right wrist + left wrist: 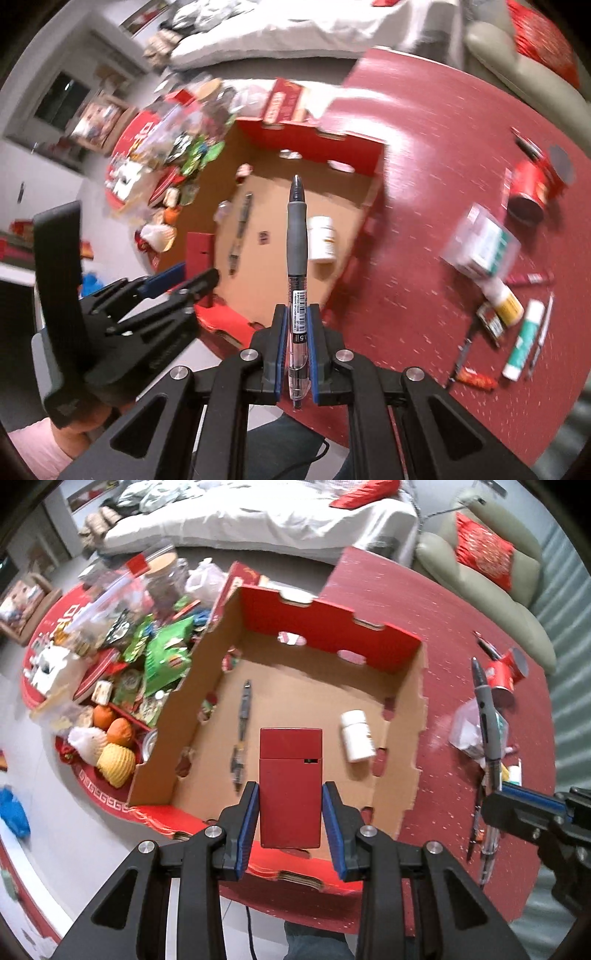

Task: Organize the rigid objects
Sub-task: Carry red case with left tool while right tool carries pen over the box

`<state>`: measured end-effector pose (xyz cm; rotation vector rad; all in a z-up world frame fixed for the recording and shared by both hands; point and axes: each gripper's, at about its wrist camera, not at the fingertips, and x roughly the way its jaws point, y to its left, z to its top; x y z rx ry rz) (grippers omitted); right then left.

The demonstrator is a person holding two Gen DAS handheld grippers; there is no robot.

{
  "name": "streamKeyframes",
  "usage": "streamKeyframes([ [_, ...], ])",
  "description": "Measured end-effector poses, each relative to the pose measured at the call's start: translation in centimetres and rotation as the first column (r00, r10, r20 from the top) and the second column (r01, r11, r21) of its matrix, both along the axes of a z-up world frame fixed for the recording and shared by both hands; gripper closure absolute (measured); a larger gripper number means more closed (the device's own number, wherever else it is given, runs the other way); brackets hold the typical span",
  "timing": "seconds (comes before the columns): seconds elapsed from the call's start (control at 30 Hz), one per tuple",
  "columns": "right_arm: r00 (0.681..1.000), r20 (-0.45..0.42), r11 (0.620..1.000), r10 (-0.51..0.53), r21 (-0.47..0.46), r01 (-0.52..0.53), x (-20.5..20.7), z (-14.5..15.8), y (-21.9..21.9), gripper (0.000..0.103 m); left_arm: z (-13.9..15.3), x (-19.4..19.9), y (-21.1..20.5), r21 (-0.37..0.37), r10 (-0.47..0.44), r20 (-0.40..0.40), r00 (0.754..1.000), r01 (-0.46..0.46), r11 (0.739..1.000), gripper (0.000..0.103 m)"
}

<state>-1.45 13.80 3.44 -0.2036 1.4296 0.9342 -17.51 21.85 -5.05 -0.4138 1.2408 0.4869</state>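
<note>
A red box (290,786), small, flat and hard-sided, sat clamped between the blue pads of the left gripper (290,812) at the lower centre of the left wrist view, held over the open cardboard tray (402,738) on the red table (461,627). The pads pressed on its two long sides near the lower end, a sound place to hold it: the box looked light and stiff, though its smooth faces might let it slip under a loose grip. In the right wrist view the right gripper (295,332) was closed tight on a pen (297,236), which stood up the middle of the frame with its dark rubber sleeve and tip pointing toward the tray. The clear barrel, gripped low, looked slick and thin; the rubber sleeve would likely give a surer hold. Already lying in the tray were a second pen (242,720) at centre left and a white bottle (356,734) at centre right. More pens and small packets lay scattered at the right of both views.
</note>
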Motion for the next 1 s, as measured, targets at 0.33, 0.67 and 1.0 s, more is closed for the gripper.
streamKeyframes([
  [0.33,0.995,0.004,0.994,0.105,-0.016,-0.105,-1.7,-0.5,4.6,0.092,-1.1,-1.1,2.5,-0.012,0.066,-0.02,0.998,-0.066,0.998,0.067],
  [0.67,0.994,-0.008,0.993,0.111,-0.031,-0.111,-1.7,-1.0,5.3,0.092,-1.6,-1.0,3.1,-0.012,0.068,-0.029,0.997,-0.068,0.998,0.067],
  [1.0,0.994,-0.012,0.993,0.11,-0.032,-0.11,-1.7,-1.3,5.5,0.092,-1.9,-0.9,3.4,-0.011,0.064,-0.03,0.997,-0.064,0.998,0.067],
])
